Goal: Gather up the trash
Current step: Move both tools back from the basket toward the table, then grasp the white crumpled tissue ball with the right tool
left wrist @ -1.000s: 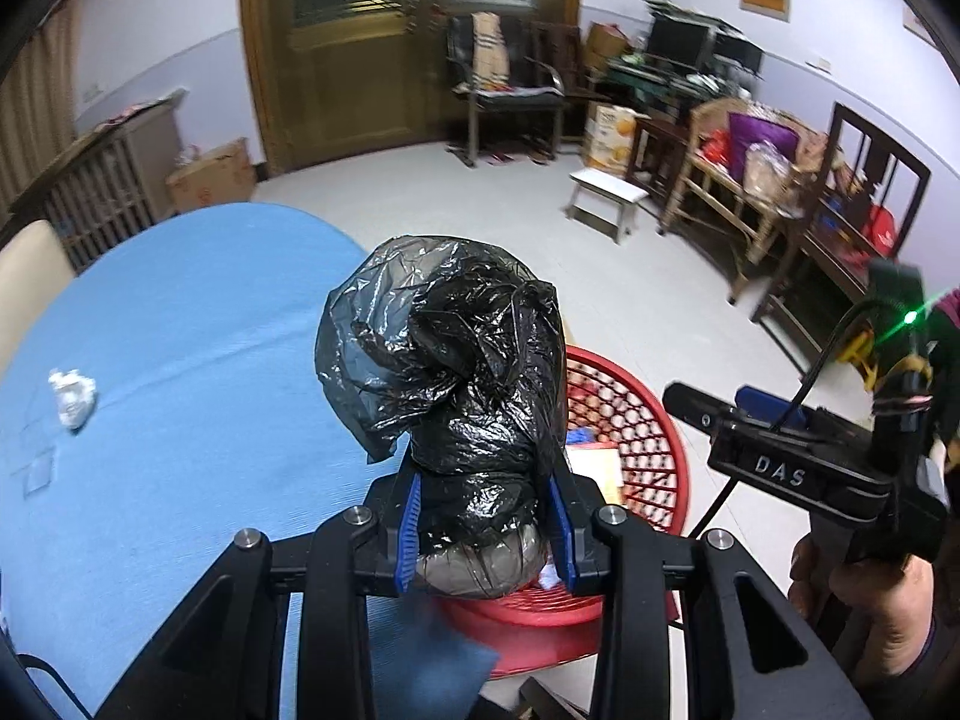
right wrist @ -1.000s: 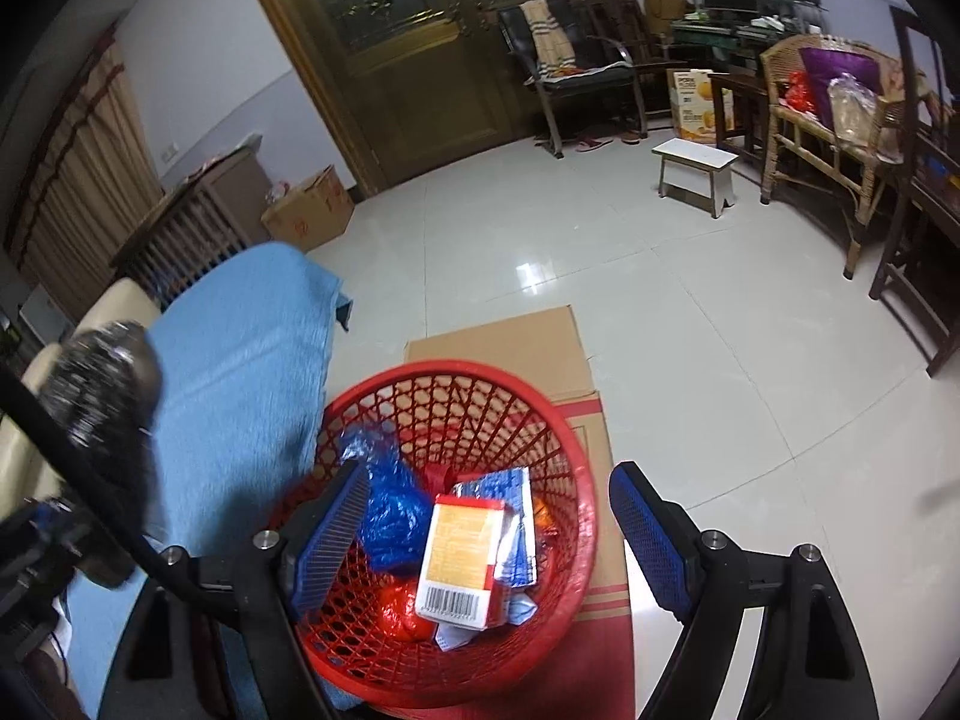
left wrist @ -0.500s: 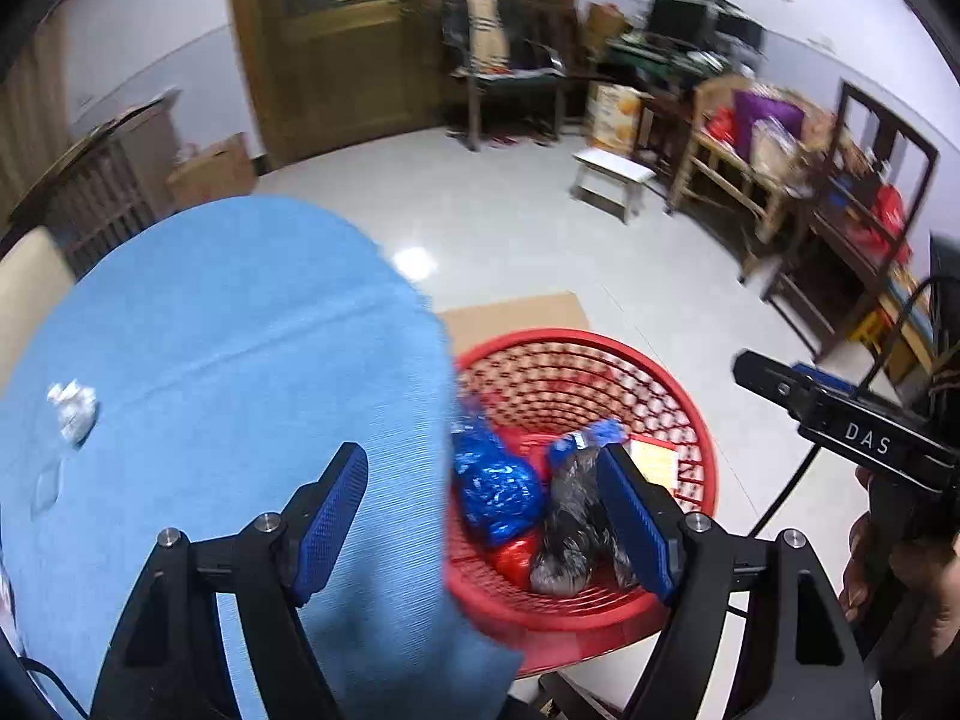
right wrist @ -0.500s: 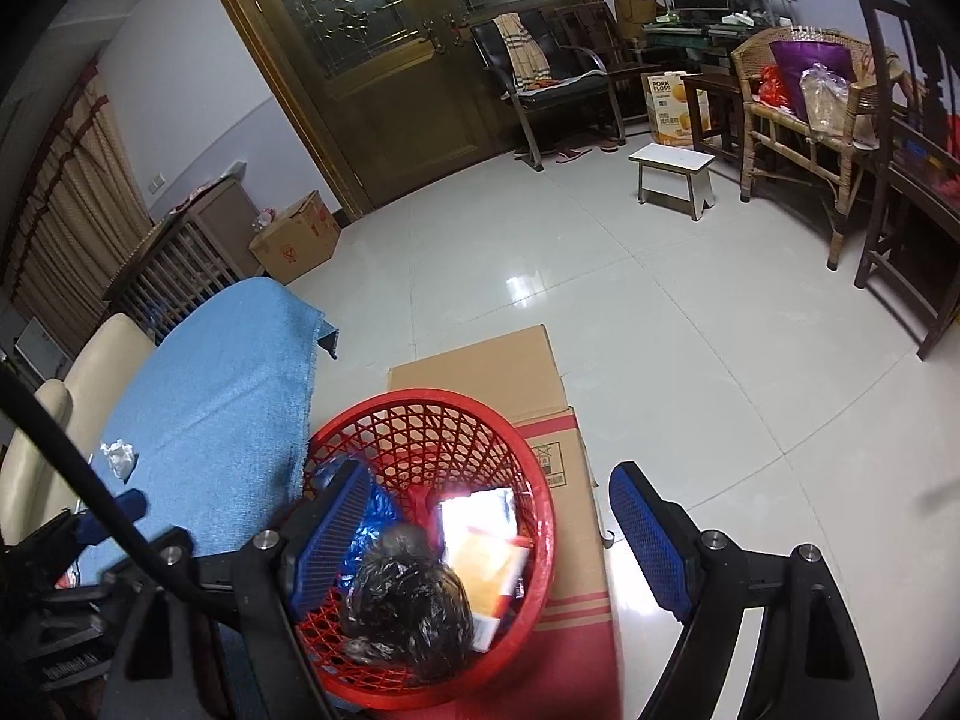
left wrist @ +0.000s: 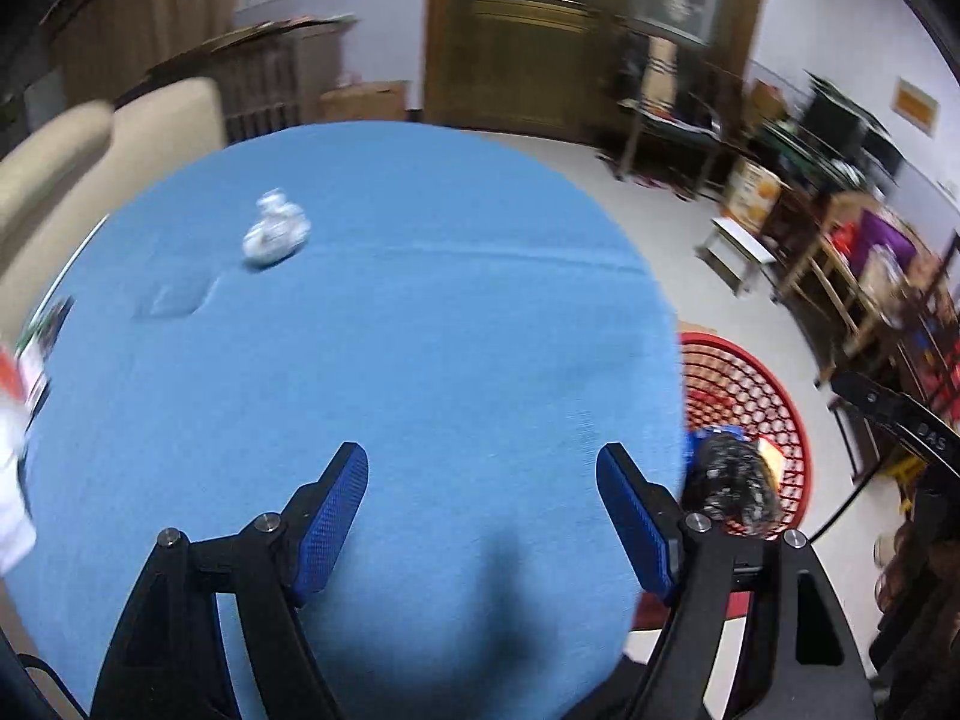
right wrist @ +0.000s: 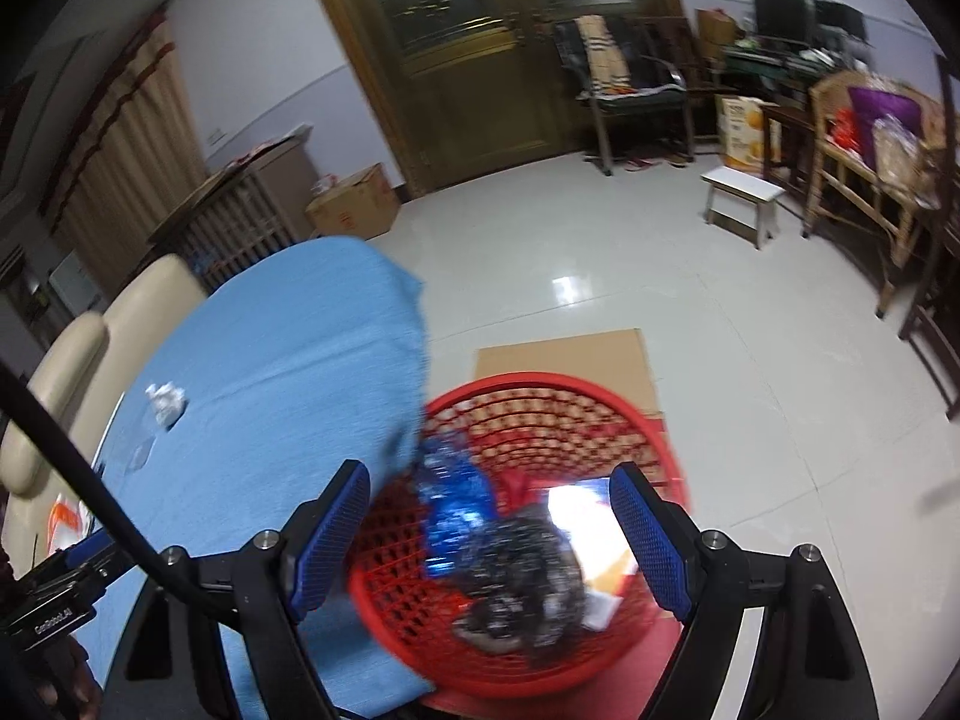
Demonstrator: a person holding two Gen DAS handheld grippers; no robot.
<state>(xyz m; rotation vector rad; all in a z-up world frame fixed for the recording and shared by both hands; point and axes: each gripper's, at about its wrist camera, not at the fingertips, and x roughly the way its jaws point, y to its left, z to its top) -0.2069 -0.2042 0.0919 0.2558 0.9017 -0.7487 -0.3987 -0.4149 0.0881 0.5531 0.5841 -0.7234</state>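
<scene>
Blue cloth covers the round table (left wrist: 420,330), and the left wrist view looks mostly down on it: the left gripper (left wrist: 480,516) hangs over the cloth with its jaws wide apart and nothing between them. Its jaws have just been opening. 1 crumpled white wad (left wrist: 276,231) lies on the far part of the table, well apart from the gripper. Only this view shows a blurred red-and-white thing (left wrist: 12,420) at the table's left edge.

From the right wrist, the red mesh basket (right wrist: 600,414) on the floor beside the table shows almost whole; the left view catches just its right part. Inside it lie 1 black plastic bag (right wrist: 528,588), 1 crinkled blue wrapper (right wrist: 456,498) and some pale packaging, too blurred to count. The right gripper (right wrist: 489,534) hovers above the basket, jaws spread wide and empty. Flat cardboard (right wrist: 564,354) lies under the basket.
</scene>
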